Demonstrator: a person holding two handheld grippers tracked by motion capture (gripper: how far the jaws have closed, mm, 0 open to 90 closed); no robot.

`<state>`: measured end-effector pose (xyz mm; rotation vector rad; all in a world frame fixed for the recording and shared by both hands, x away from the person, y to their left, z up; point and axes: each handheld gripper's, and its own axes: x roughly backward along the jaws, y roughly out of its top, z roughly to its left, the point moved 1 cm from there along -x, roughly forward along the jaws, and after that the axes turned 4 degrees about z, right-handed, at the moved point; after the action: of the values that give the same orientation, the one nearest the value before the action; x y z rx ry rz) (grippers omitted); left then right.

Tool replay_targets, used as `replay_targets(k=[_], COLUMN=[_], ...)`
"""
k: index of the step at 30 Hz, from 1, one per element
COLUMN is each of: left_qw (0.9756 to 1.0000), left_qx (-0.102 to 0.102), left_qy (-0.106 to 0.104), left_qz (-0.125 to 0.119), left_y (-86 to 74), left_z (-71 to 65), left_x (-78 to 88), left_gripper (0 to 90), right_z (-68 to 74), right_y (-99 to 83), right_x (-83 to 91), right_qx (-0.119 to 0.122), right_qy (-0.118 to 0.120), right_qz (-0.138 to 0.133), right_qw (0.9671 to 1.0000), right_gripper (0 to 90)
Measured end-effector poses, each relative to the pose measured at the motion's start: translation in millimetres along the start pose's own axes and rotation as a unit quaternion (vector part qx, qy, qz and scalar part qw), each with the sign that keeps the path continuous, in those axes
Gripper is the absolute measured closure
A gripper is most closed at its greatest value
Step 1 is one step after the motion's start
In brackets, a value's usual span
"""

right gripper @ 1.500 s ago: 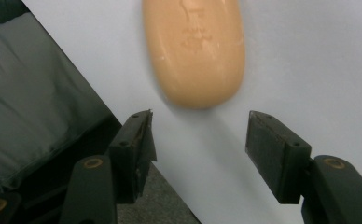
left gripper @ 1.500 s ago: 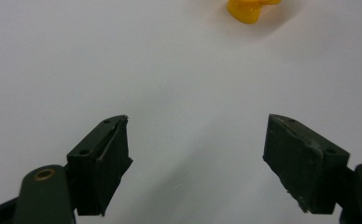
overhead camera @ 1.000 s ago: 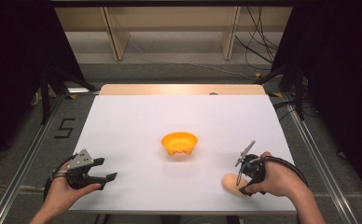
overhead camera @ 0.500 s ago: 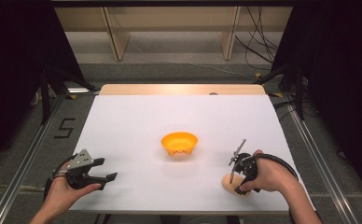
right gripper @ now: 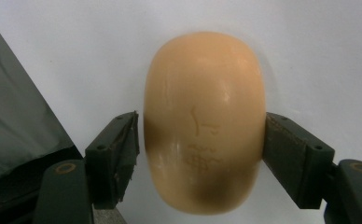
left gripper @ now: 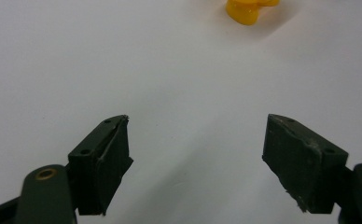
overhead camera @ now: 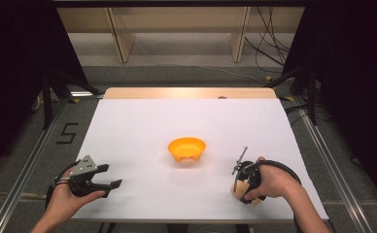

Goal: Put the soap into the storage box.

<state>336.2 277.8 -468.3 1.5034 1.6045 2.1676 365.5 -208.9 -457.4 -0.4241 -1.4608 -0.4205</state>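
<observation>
As seen from the high view, I hold the right gripper (overhead camera: 239,187) near the front edge of the white tabletop (overhead camera: 186,121), pointed down over a tan egg-shaped piece (overhead camera: 238,190), to the right of the orange bowl (overhead camera: 187,148) and nearer to me. Along the right gripper view, the piece (right gripper: 205,121) lies on the tabletop between my two fingers (right gripper: 116,154): the right finger meets its side, while the left one stands just beside it, and I cannot tell whether that one touches. The jaws have just been closing around the piece, which rests with its long axis pointing away from the camera; faint raised marks show on its upper face.

My left gripper (overhead camera: 110,186) hovers left of the bowl and nearer to me, well apart from it. Along the left gripper view, its fingers (left gripper: 107,158) stand spread wide with only bare tabletop between them, and the bowl (left gripper: 250,9) shows at the top edge.
</observation>
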Motion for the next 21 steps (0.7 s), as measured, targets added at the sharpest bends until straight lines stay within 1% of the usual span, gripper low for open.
replay_targets(k=[1,2,3,4,5,7,9,10,11,12,13,18,19,20,21], left_qw=[1.0000,1.0000,1.0000,1.0000,1.0000,1.0000,1.0000,0.9999,1.0000,0.9999,0.9999,0.9999,0.9999,0.9999,0.9999], left_qx=[0.006,0.006,0.007,0.007,0.008,-0.001,0.003,0.010,0.004,0.010,0.012,0.011,0.010,0.010,0.010], left_qy=[-0.002,-0.002,-0.003,-0.002,-0.003,0.000,0.000,-0.006,-0.005,-0.006,-0.006,-0.006,-0.006,-0.006,-0.006], left_qz=[0.000,0.000,0.002,0.000,0.000,0.000,-0.001,-0.004,0.000,-0.003,-0.005,-0.005,-0.005,-0.005,-0.005], left_y=[-0.1,-0.1,-0.3,-0.5,-0.6,-0.3,-0.4,-0.5,-0.4,-0.3,-0.3,-0.3,-0.2,-0.2,-0.2], left_z=[-1.0,-1.0,-1.2,-1.4,-1.5,-0.2,-0.8,-2.3,-1.5,-2.6,-3.0,-3.1,-3.0,-3.0,-3.0], left_x=[0.0,0.0,0.3,-0.1,-0.3,-0.5,-0.7,-1.1,-0.6,-1.2,-1.6,-1.7,-1.7,-1.7,-1.8], left_gripper=[22.3,22.3,22.3,22.3,22.3,22.4,22.5,22.5,22.5,22.5,22.6,22.7,22.7,22.7,22.7], right_z=[0.8,-0.1,-0.6,-0.2,0.0,-0.3,-0.1,-0.6,-0.7,-0.7,-1.0,-0.7,-0.3,0.1,-0.2], right_y=[1.7,1.9,2.4,3.0,3.1,3.4,3.5,3.5,3.6,3.6,3.5,3.4,3.6,4.0,4.5], right_x=[-1.8,-2.7,-3.5,-4.1,-5.2,-6.1,-6.5,-7.0,-8.1,-8.1,-8.0,-8.1,-8.2,-8.2,-8.1], right_qx=[-0.004,0.005,0.008,0.003,0.002,0.001,0.001,0.006,0.005,0.005,0.007,0.008,0.005,0.004,0.009], right_qy=[-0.001,-0.002,-0.002,-0.001,-0.003,-0.002,-0.002,-0.002,-0.003,-0.003,-0.002,-0.002,-0.003,-0.003,-0.003], right_qz=[0.005,0.009,0.010,0.013,0.010,0.013,0.013,0.014,0.012,0.012,0.012,0.012,0.013,0.015,0.020], right_qw=[1.0000,0.9999,0.9999,0.9999,0.9999,0.9999,0.9999,0.9999,0.9999,0.9999,0.9999,0.9999,0.9999,0.9999,0.9998], right_gripper=[30.9,31.1,31.6,32.4,32.6,32.8,32.8,33.0,33.0,33.0,33.1,33.1,33.1,33.2,33.3])
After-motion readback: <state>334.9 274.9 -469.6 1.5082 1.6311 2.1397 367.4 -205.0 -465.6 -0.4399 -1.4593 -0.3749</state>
